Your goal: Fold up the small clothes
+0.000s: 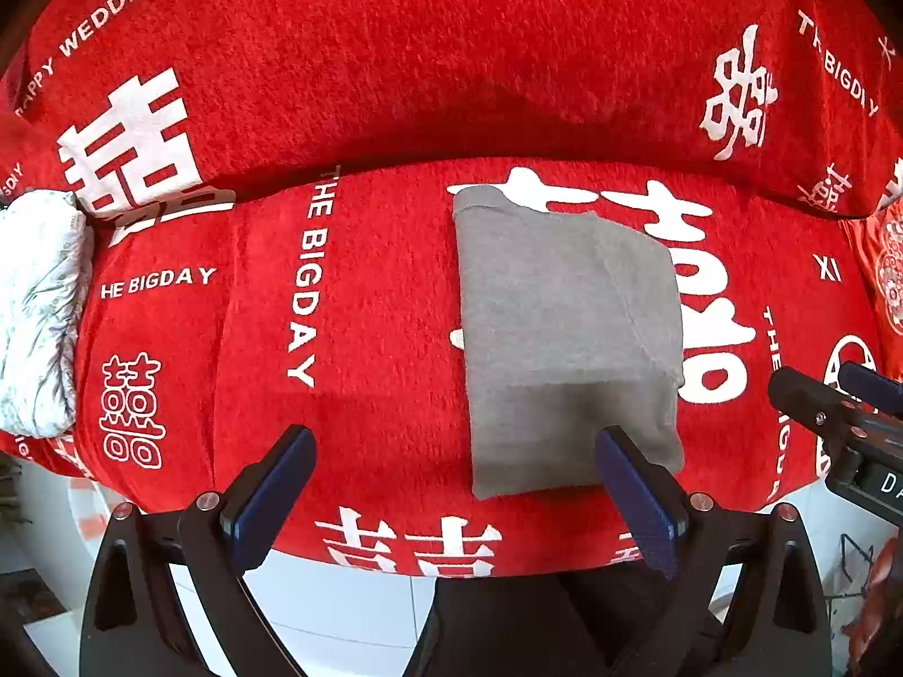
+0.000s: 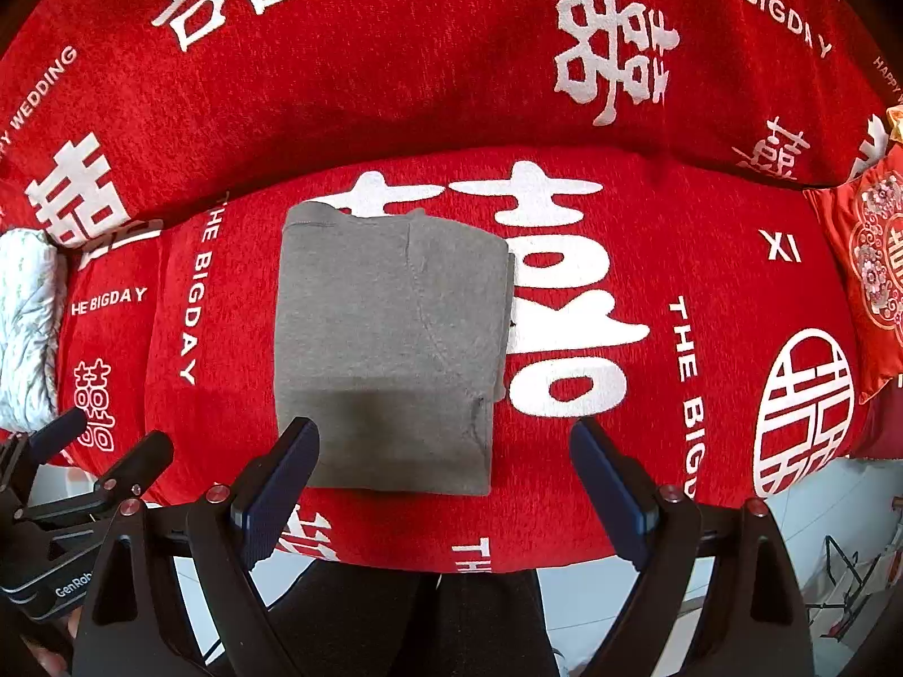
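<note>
A small grey garment (image 1: 564, 338) lies folded into a flat rectangle on the red printed sofa seat (image 1: 367, 338); it also shows in the right wrist view (image 2: 389, 344). My left gripper (image 1: 451, 485) is open and empty, held just before the garment's near edge, with its right finger (image 1: 632, 491) overlapping the near corner in view. My right gripper (image 2: 446, 479) is open and empty, just in front of the garment's near edge. Each gripper appears at the edge of the other's view, the right one (image 1: 835, 395) and the left one (image 2: 96, 451).
The red sofa backrest (image 1: 451, 56) rises behind the seat. A white patterned pillow (image 1: 39, 310) lies at the left end, a red embroidered cushion (image 2: 869, 271) at the right end. White floor tiles (image 1: 338, 609) lie below the seat's front edge.
</note>
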A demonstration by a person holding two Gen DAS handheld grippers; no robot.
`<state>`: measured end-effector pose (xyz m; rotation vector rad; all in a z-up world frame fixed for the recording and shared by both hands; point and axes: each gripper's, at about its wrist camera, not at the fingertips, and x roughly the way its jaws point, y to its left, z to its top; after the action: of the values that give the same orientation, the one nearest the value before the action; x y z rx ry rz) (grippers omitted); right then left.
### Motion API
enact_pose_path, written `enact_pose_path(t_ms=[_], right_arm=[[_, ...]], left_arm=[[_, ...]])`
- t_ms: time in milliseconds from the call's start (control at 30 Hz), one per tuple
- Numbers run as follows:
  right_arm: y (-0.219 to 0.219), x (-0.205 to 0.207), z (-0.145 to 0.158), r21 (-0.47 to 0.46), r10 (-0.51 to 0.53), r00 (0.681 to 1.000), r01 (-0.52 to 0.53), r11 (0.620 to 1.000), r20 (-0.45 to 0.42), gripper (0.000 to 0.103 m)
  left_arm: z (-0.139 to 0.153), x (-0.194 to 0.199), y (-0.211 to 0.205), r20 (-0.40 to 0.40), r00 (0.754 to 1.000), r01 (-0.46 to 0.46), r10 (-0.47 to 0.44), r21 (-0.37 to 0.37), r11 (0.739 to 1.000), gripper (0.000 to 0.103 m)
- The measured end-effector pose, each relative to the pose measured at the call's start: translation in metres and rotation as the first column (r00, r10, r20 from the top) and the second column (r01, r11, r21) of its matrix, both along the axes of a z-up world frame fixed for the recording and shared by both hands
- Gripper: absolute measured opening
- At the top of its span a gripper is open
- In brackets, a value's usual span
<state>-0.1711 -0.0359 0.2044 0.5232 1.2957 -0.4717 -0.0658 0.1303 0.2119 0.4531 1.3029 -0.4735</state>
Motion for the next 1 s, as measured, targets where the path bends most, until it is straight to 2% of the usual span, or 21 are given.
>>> enact_pose_path(t_ms=[1000], right_arm=[[0.0044,-0.0080,-0.0036,0.008,-0.013,1.000,0.013,1.000,-0.016,0.092]], left_arm=[[-0.0011,0.0010,-0.0010,0.013,1.000,-0.012,0.012,0.010,1.000,0.099]])
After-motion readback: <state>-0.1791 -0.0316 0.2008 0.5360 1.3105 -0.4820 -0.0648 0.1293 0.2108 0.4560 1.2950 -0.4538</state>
